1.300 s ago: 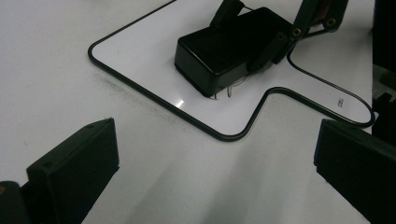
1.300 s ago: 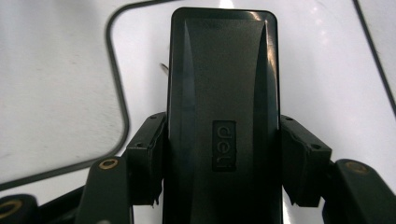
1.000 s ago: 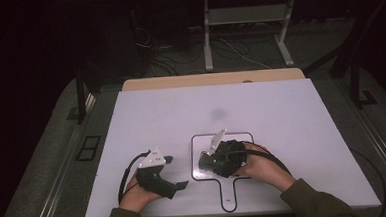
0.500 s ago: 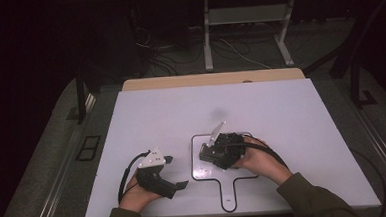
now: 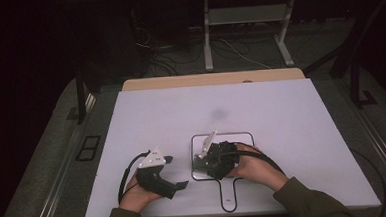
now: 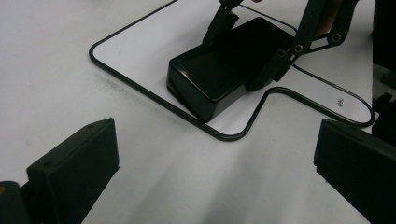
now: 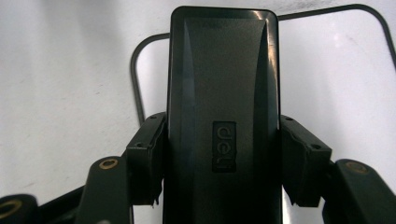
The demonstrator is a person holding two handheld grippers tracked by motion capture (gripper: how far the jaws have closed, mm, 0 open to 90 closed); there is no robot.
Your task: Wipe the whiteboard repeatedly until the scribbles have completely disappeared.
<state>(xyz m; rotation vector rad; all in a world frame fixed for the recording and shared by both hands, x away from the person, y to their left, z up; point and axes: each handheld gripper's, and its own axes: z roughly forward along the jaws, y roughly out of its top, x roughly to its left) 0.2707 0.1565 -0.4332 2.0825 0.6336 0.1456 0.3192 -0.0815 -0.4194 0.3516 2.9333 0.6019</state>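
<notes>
A black rectangular box (image 7: 223, 93) with an embossed logo is held at its two long sides by my right gripper (image 7: 223, 158), which is shut on it. In the high view this gripper (image 5: 210, 161) and the box sit inside a black paddle-shaped outline (image 5: 247, 135) drawn on the white table. In the left gripper view the box (image 6: 224, 70) is tilted, its near corner low over the outline (image 6: 140, 88). My left gripper (image 5: 175, 172) rests on the table left of the outline, open with nothing between its jaws (image 6: 217, 144).
The white table top (image 5: 281, 114) has bare room behind and to the right of the outline. A wooden strip (image 5: 214, 79) runs along its far edge. Cables and a metal stand (image 5: 247, 30) lie on the dark floor beyond.
The right gripper with the box tipped up slightly half a second ago and has come back down over the outline. The left gripper has not moved.
</notes>
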